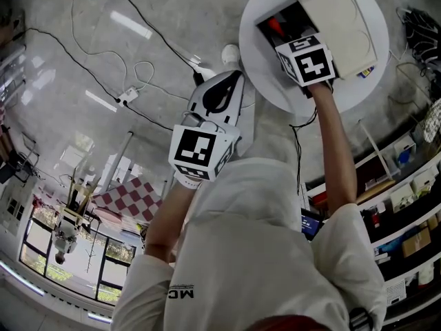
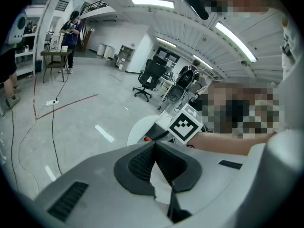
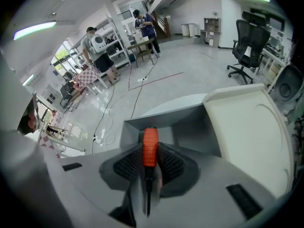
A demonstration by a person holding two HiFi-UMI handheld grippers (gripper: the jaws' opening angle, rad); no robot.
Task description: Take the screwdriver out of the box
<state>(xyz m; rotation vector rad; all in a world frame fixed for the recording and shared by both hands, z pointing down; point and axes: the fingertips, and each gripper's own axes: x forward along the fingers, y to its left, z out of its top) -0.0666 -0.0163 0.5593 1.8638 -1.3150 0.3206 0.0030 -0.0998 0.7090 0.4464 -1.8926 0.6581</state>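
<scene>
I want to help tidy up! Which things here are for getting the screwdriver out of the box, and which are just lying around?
For the job: screwdriver, clamped in the right gripper; open box on the round table.

Just lying about: power strip and cables; office chair; left gripper, shut and empty.

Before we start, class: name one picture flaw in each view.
Head view: fisheye curves the shelves; glare streaks the floor. Left gripper view: ceiling lights blown out, mosaic patches overlaid. Right gripper view: black vignette corners, yet the orange screwdriver reads sharp.
</scene>
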